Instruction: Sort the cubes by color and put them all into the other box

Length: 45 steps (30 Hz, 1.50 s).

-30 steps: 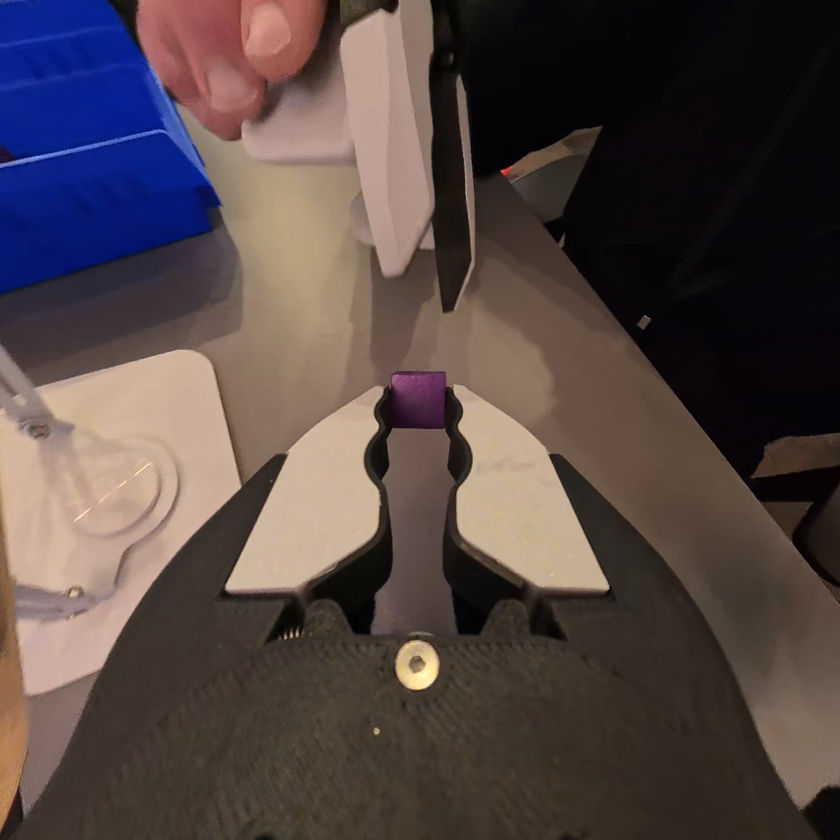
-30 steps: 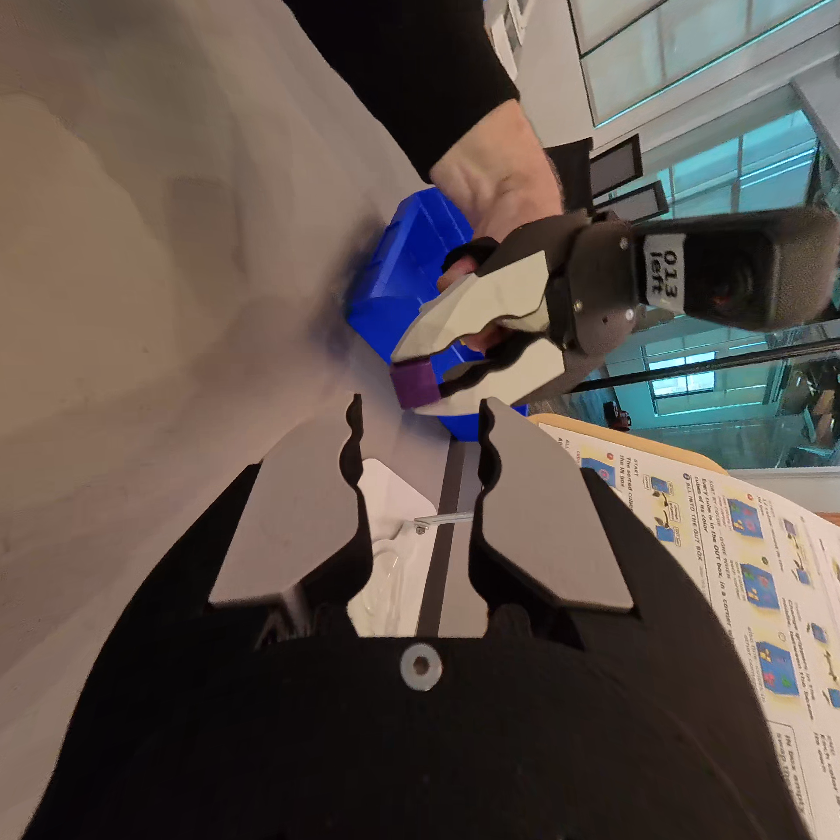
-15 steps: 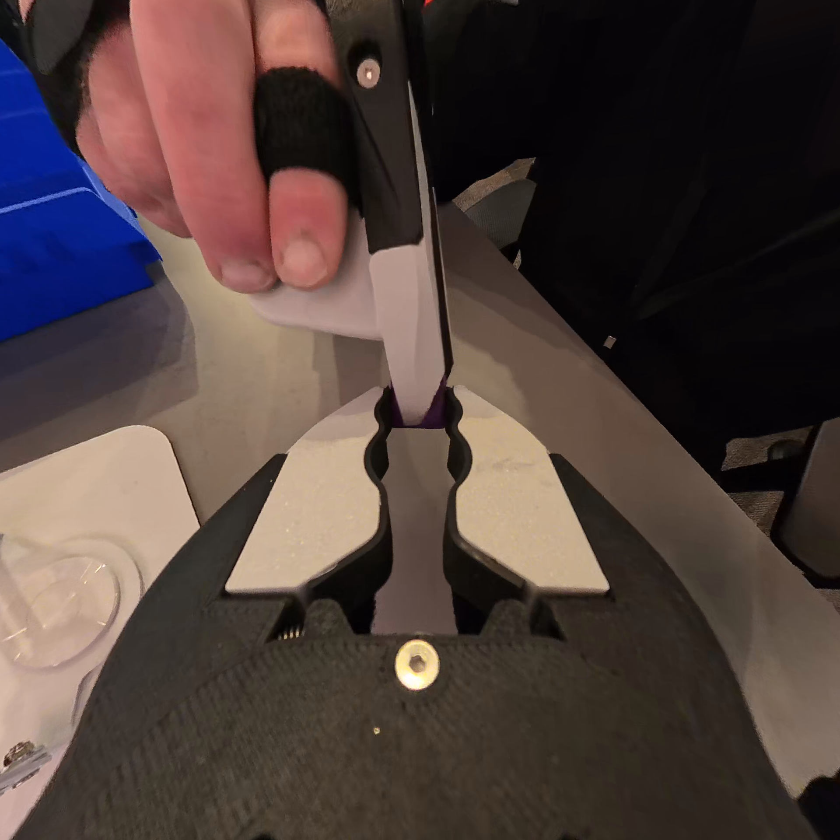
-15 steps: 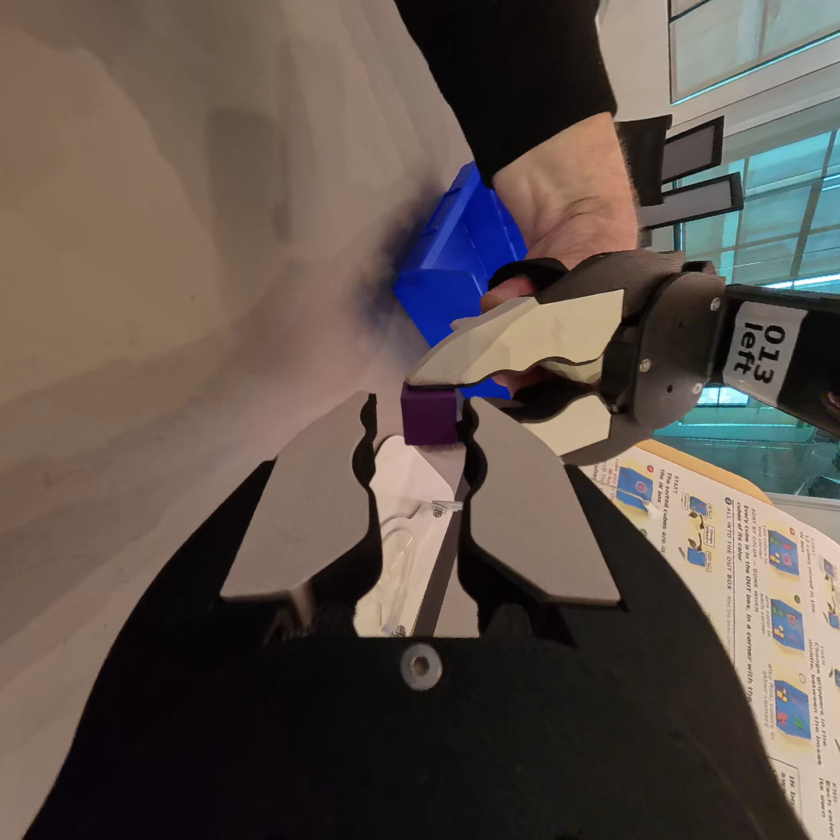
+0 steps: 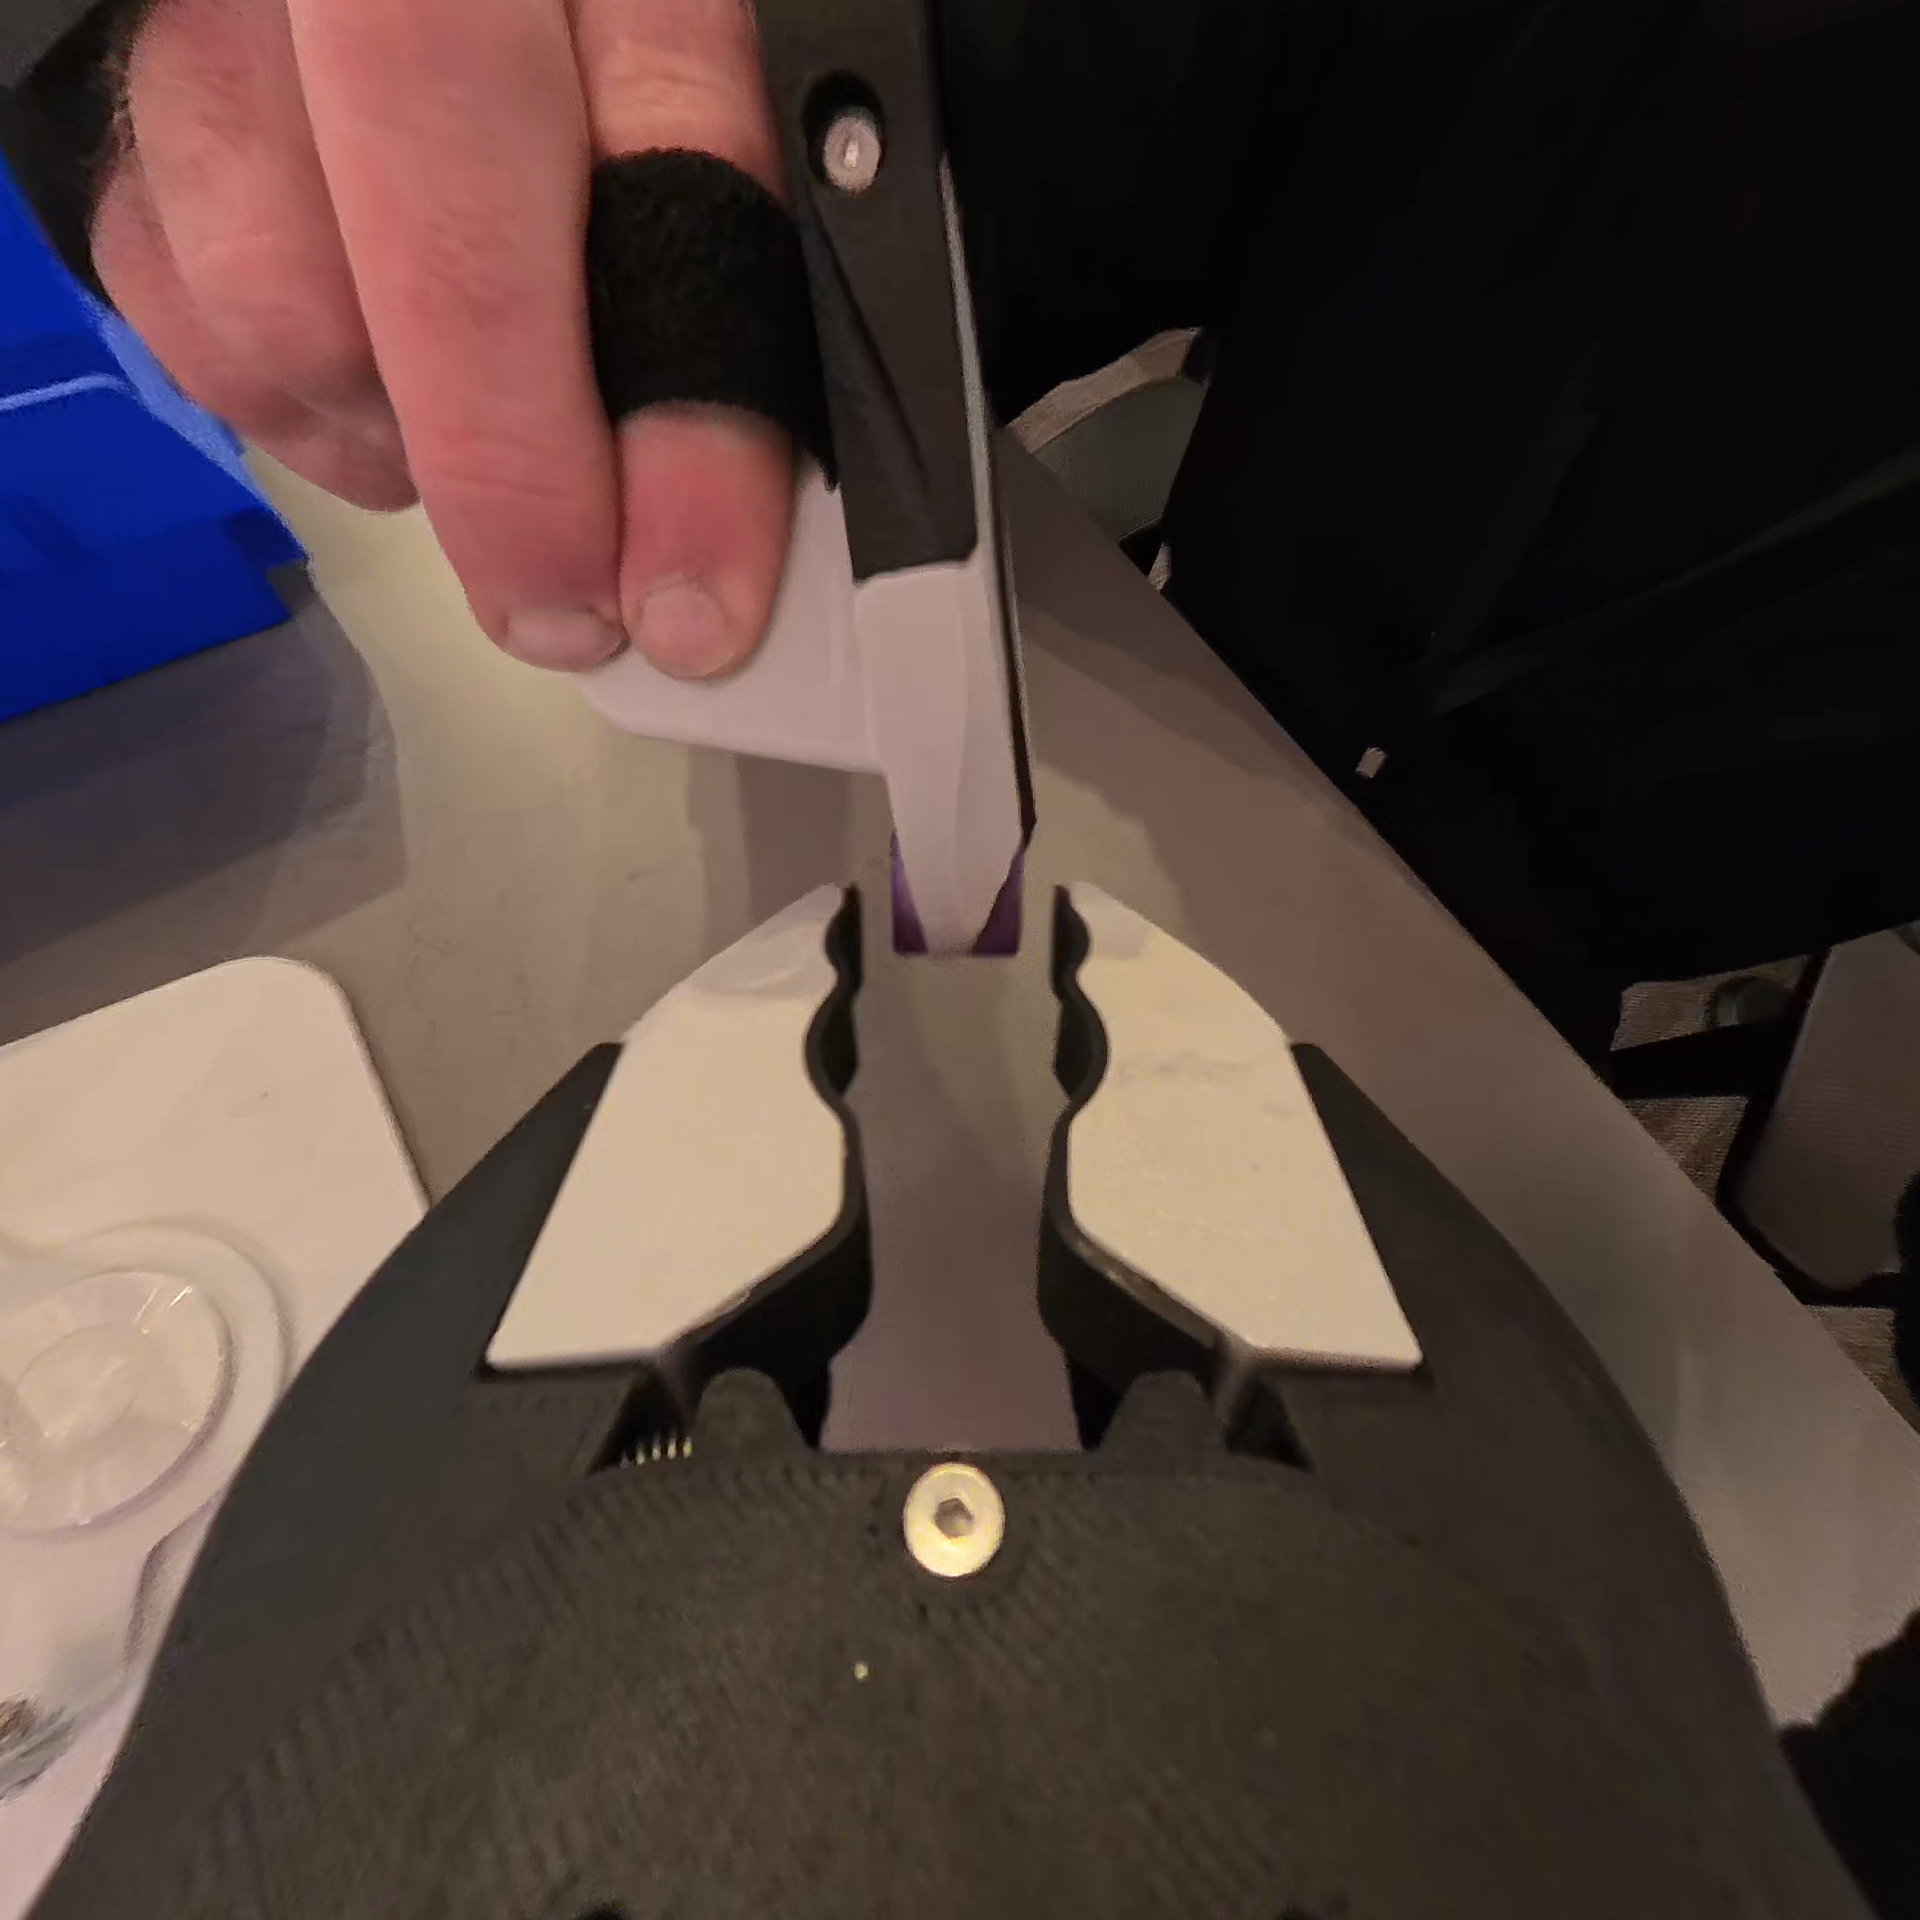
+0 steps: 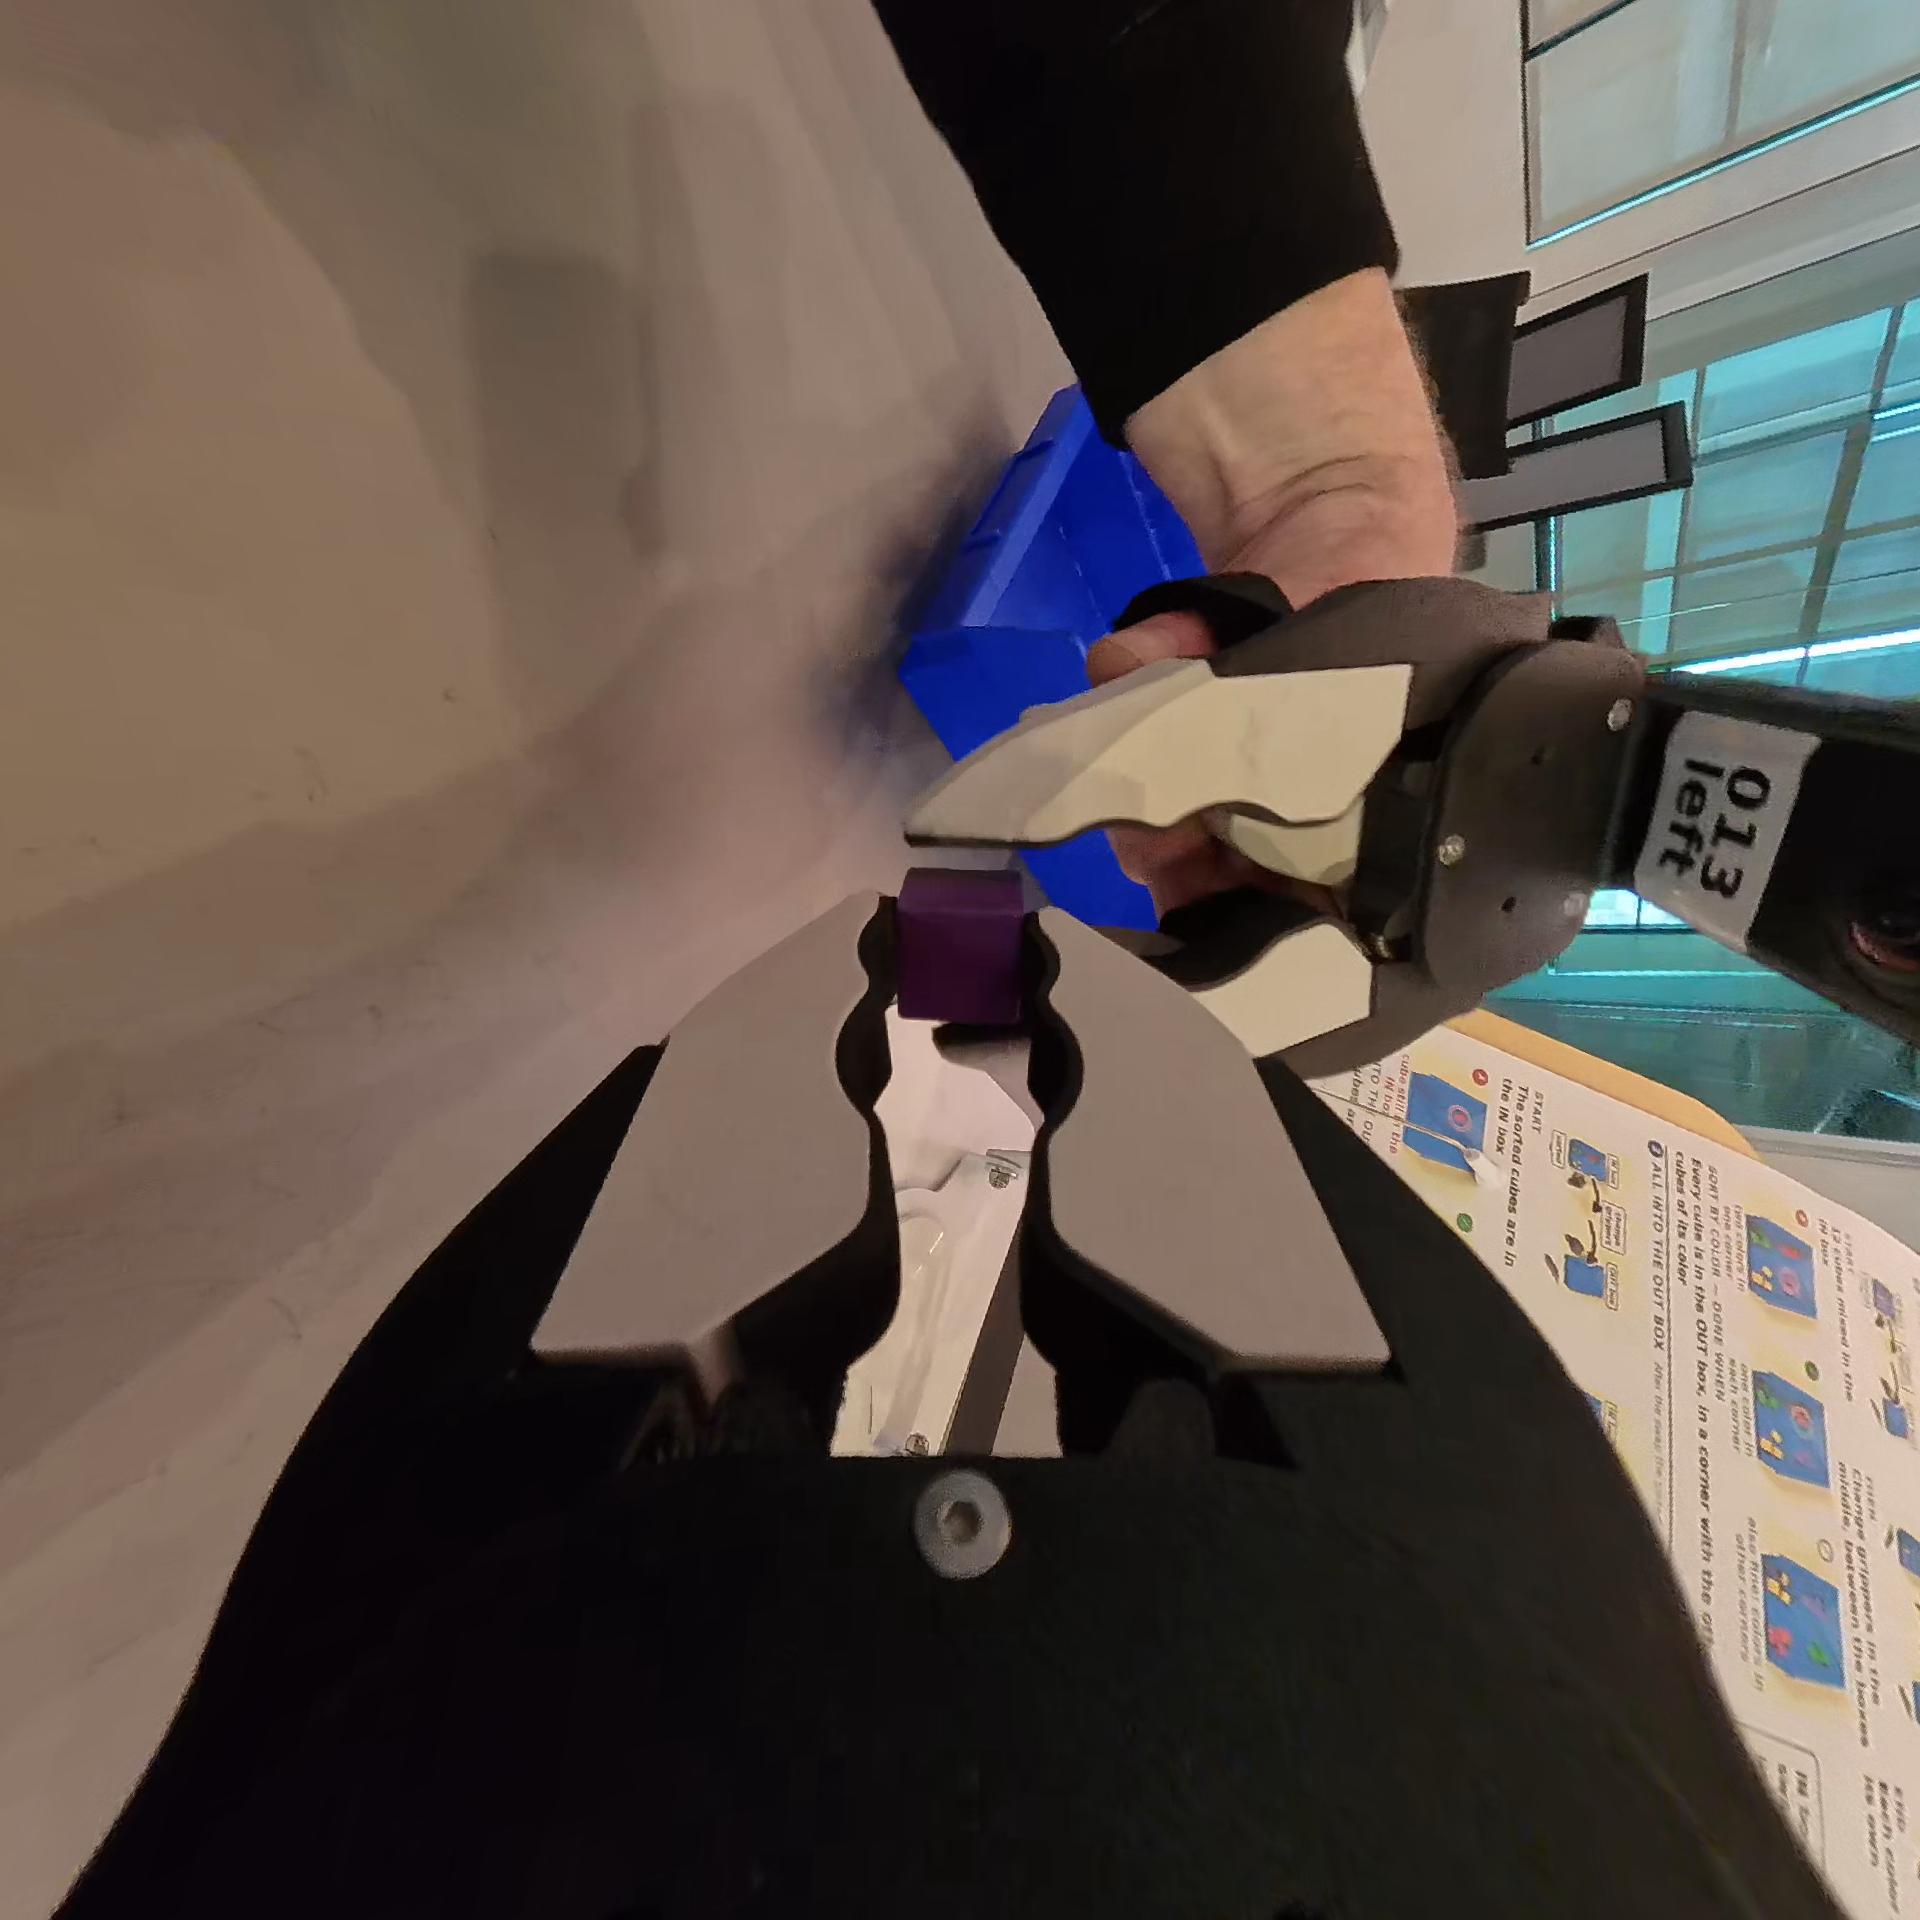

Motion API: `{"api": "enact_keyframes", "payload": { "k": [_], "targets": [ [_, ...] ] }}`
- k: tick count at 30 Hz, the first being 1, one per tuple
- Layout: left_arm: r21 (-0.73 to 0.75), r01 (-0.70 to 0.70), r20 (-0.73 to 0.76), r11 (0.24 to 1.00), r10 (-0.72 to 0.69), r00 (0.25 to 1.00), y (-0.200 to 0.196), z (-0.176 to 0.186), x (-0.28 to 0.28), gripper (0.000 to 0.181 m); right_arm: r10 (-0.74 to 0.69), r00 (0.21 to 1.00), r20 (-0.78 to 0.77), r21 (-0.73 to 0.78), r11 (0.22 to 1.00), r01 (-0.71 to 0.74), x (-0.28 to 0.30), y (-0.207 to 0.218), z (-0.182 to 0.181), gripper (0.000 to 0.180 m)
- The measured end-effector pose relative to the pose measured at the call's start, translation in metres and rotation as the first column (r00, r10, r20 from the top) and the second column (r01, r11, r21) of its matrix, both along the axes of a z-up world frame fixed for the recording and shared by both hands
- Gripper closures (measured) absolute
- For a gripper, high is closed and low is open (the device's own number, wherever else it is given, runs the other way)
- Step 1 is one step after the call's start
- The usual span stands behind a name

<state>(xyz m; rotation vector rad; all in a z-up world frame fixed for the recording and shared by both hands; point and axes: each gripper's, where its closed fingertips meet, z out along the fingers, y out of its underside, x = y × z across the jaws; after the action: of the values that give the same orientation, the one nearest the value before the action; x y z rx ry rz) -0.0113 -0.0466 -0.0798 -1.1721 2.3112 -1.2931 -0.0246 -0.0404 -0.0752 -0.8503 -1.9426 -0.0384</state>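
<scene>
A small purple cube (image 6: 956, 961) is pinched between the fingertips of my right gripper (image 6: 961, 951), which is shut on it above the grey table. My left gripper (image 5: 956, 914) is open, with its fingertips standing apart on either side of the cube (image 5: 904, 920) and a gap showing on each side. In the left wrist view the right gripper (image 5: 961, 883) comes down from above, edge-on, and hides most of the cube. In the right wrist view the left gripper (image 6: 997, 878) reaches in from the right. A blue box (image 6: 1039, 623) stands behind it.
The blue box (image 5: 104, 499) is at the far left. A white plate (image 5: 208, 1091) with a clear plastic piece lies at the left. The table edge (image 5: 1351, 883) runs diagonally at the right. A printed instruction sheet (image 6: 1714, 1351) lies at the right.
My right gripper has closed on the purple cube. My left gripper, which held the cube, has opened and let it go.
</scene>
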Motion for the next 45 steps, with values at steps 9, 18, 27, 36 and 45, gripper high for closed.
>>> {"api": "enact_keyframes", "payload": {
  "k": [9, 18, 27, 36, 45],
  "targets": [
    [0.218, -0.301, 0.253, 0.928, 0.244, 0.936, 0.043, 0.034, -0.01, 0.181, -0.146, 0.967, -0.207, -0.048, 0.989, 0.139, 0.054, 0.03, 0.056, 0.157],
    [0.303, -0.583, 0.4, 0.754, 0.454, 0.796, 0.077, 0.045, -0.034, 0.181, -0.496, 0.777, -0.388, -0.171, 0.867, 0.468, 0.173, 0.101, 0.094, 0.157],
    [0.315, -0.706, 0.476, 0.635, 0.538, 0.696, 0.099, 0.052, -0.04, 0.181, -0.876, 0.309, -0.371, -0.531, 0.473, 0.703, 0.309, 0.18, 0.043, 0.157],
    [0.362, -0.715, 0.459, 0.598, 0.553, 0.695, 0.104, 0.044, -0.038, 0.181, -0.995, 0.029, -0.097, -0.741, 0.091, 0.666, 0.376, 0.221, -0.05, 0.157],
    [0.367, -0.705, 0.44, 0.607, 0.554, 0.706, 0.104, 0.039, -0.037, 0.181, -0.997, -0.077, -0.005, -0.757, -0.047, 0.652, 0.397, 0.228, -0.074, 0.123]
  ]
}}
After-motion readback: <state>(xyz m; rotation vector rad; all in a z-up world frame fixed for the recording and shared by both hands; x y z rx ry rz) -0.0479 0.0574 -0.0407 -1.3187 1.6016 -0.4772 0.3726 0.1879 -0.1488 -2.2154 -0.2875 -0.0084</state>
